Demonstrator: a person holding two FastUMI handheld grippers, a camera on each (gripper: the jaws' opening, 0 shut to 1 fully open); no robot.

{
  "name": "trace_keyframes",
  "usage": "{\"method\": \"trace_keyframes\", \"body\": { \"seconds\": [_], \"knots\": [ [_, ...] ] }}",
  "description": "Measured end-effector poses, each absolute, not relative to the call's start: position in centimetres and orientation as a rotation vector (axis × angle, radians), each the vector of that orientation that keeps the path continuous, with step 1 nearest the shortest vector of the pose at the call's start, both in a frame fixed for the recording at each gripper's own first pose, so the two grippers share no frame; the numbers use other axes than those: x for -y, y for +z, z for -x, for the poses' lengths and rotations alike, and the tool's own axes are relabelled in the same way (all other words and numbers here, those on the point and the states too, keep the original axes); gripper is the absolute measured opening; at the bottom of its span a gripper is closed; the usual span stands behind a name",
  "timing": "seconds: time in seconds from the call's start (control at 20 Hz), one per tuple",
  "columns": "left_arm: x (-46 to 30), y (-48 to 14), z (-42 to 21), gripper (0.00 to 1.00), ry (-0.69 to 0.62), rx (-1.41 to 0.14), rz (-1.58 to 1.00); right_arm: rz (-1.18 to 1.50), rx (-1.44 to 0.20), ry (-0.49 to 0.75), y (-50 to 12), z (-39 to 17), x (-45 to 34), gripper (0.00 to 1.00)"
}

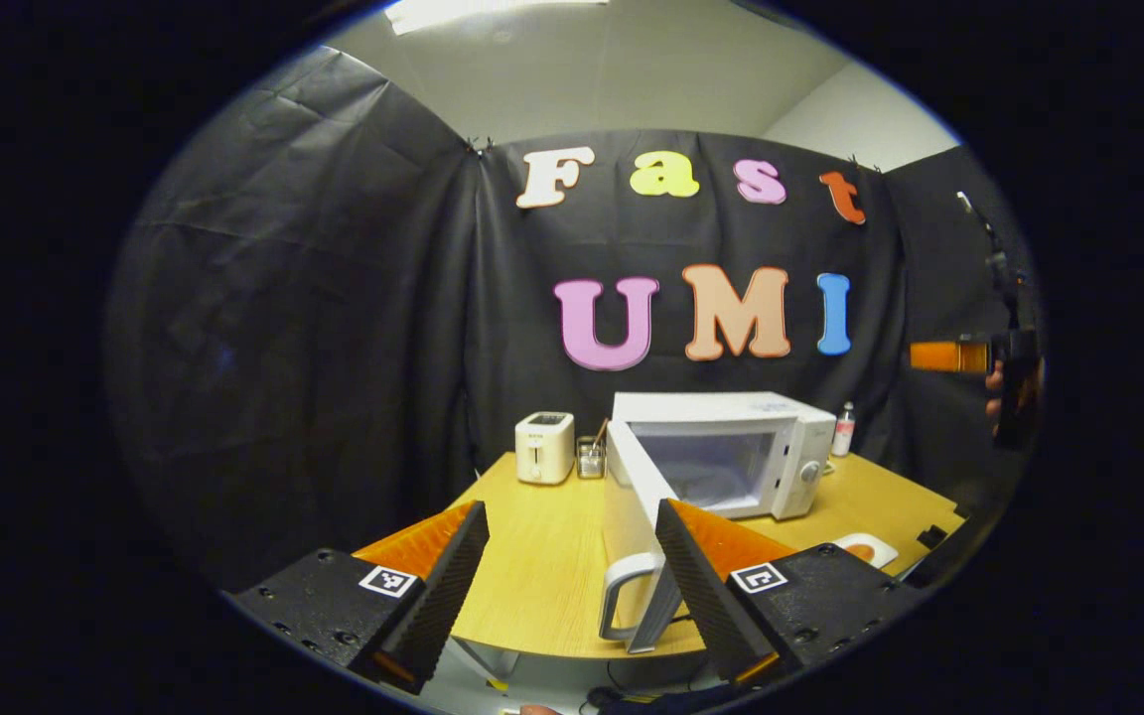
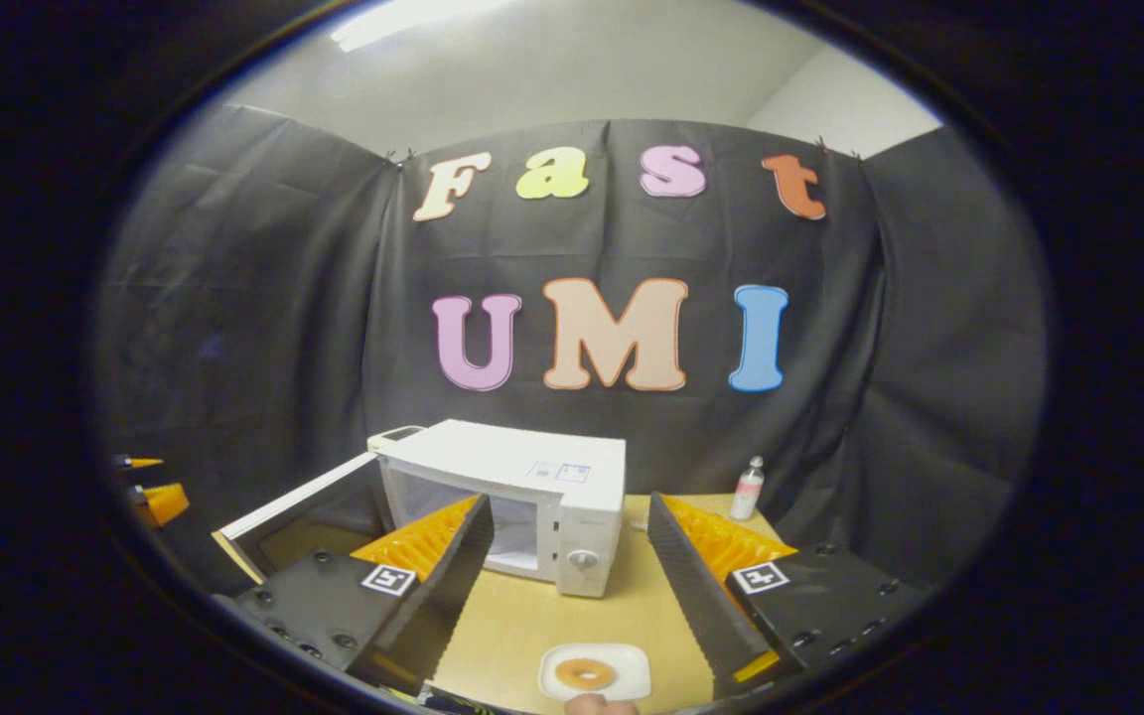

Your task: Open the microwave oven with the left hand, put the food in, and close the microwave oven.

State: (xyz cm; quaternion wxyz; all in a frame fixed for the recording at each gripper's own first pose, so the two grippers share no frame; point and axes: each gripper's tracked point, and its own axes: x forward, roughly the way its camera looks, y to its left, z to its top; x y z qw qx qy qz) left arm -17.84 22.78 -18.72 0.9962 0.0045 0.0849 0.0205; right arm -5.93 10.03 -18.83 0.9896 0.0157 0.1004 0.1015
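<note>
Since the microwave [image 2: 532, 497] door's already swung open, the donut plate [image 2: 594, 672] on the surface below the wide-open, empty right tool [image 2: 564, 586] looks light but slippery; grab its rim.

Both views are dim and warm-toned, lit from above by a ceiling light [image 1: 493, 12] that burns out to pure white glare, well above the microwave oven [image 1: 721, 452]. The oven's white top is the brightest lit surface; the table [image 1: 532, 556] around it glows yellow. Cloth left of the oven sinks into murky shadow. Fisheye distortion bends straight lines near the edges. Focus is soft and slightly grainy throughout.
</note>
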Motion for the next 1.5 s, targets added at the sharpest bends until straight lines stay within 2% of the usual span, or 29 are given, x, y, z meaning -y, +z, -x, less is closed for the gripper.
{"method": "trace_keyframes", "body": {
  "seconds": [0.25,0.3,0.35,0.45,0.5,0.55,0.6,0.85,0.95,1.0,1.1,1.25,1.3,1.5],
  "knots": [
    [-21.3,-12.6,13.9,0.99,0.026,-0.004,-0.011,-0.129,-0.395,0.164,-32.2,5.4,-8.3,0.96],
    [-20.8,-12.3,13.1,0.99,0.011,-0.002,-0.011,-0.111,-0.427,0.159,-34.9,5.6,-8.2,0.94],
    [-19.7,-12.4,12.7,0.99,-0.018,-0.001,-0.008,-0.076,-0.449,0.156,-37.2,5.7,-8.3,0.97],
    [-18.5,-13.0,11.8,0.99,-0.058,-0.027,0.003,0.014,-0.516,0.162,-41.7,6.6,-8.5,0.98],
    [-18.3,-13.2,11.6,0.98,-0.067,-0.037,0.006,0.063,-0.556,0.168,-43.9,7.2,-8.5,0.91],
    [-18.0,-13.4,11.2,0.98,-0.074,-0.043,0.013,0.092,-0.582,0.175,-45.9,7.9,-8.5,0.92],
    [-17.7,-13.3,11.0,0.98,-0.079,-0.044,0.019,0.102,-0.61,0.174,-47.5,8.4,-8.4,0.98],
    [-17.6,-13.6,10.4,0.98,-0.084,-0.059,0.008,0.114,-0.713,0.157,-51.5,9.2,-8.1,0.96],
    [-17.7,-13.8,10.4,0.98,-0.084,-0.066,0.004,0.14,-0.736,0.155,-52.5,9.1,-8.1,0.98],
    [-17.7,-13.9,10.3,0.98,-0.086,-0.068,0.006,0.157,-0.751,0.15,-53.1,9.2,-8.0,0.95],
    [-17.8,-14.0,10.2,0.98,-0.083,-0.072,0.014,0.174,-0.778,0.141,-54.0,9.1,-7.9,0.99],
    [-18.1,-14.2,10.3,0.99,-0.08,-0.079,0.015,0.146,-0.783,0.119,-54.3,8.6,-7.7,0.96],
    [-18.0,-14.4,10.4,0.98,-0.081,-0.083,0.015,0.137,-0.782,0.112,-54.6,8.4,-7.6,1.0],
    [-18.3,-14.5,10.3,0.98,-0.076,-0.089,0.015,0.068,-0.804,0.102,-55.4,8.2,-7.9,0.98]
  ]
}}
